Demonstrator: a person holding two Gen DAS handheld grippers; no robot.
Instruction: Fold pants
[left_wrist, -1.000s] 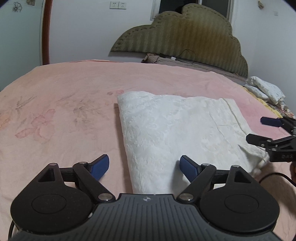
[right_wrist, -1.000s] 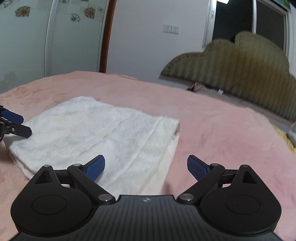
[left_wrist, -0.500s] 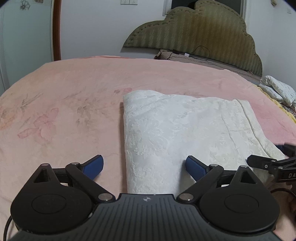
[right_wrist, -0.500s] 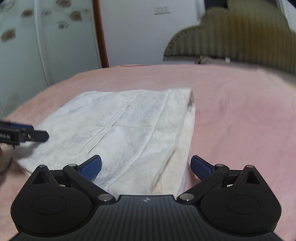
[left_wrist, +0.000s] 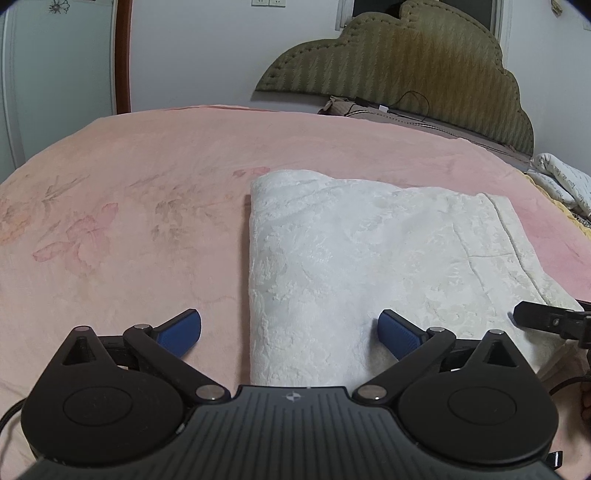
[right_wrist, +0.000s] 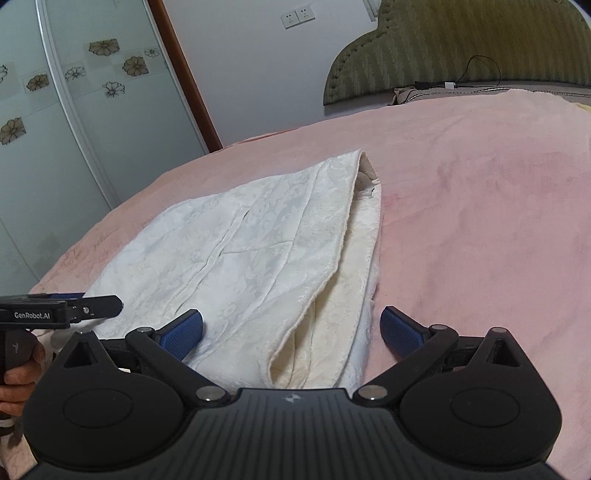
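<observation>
Lying folded, white pants (left_wrist: 369, 258) cover pink blanket (left_wrist: 129, 184) below headboard (left_wrist: 406, 66).

left gripper (left_wrist: 289, 330): black ribbed body, silver screws, blue pads | right gripper (right_wrist: 291, 330): same build | lower left of right view: bare-skinned hand (right_wrist: 16, 373), "GenRobot.AI" marking
</observation>
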